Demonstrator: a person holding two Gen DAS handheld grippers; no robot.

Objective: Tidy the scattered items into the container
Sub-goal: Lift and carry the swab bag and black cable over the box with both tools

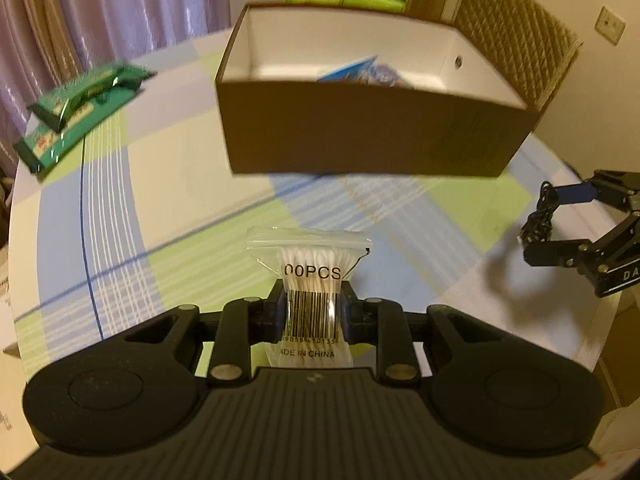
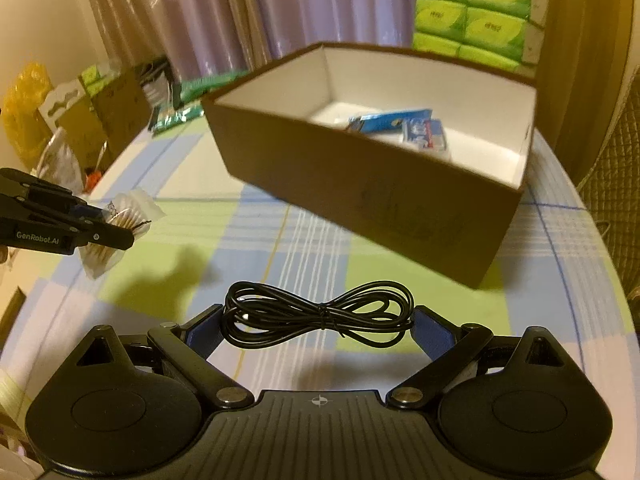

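Note:
My left gripper (image 1: 313, 314) is shut on a clear bag of cotton swabs (image 1: 310, 276) and holds it above the table, short of the brown box (image 1: 372, 128). It also shows in the right wrist view (image 2: 116, 224) with the bag (image 2: 120, 216). My right gripper (image 2: 318, 328) is open, its fingers on either side of a tied black cable bundle (image 2: 320, 314) on the tablecloth. It shows at the right of the left wrist view (image 1: 536, 216). The box (image 2: 360, 184) holds blue packets (image 2: 400, 124).
Green packets (image 1: 80, 108) lie at the table's far left, also in the right wrist view (image 2: 180, 116). Stacked green tissue packs (image 2: 476, 12) stand behind the box. A quilted chair back (image 1: 520, 40) is at the right. Cardboard boxes and bags (image 2: 80, 120) sit off the table's left edge.

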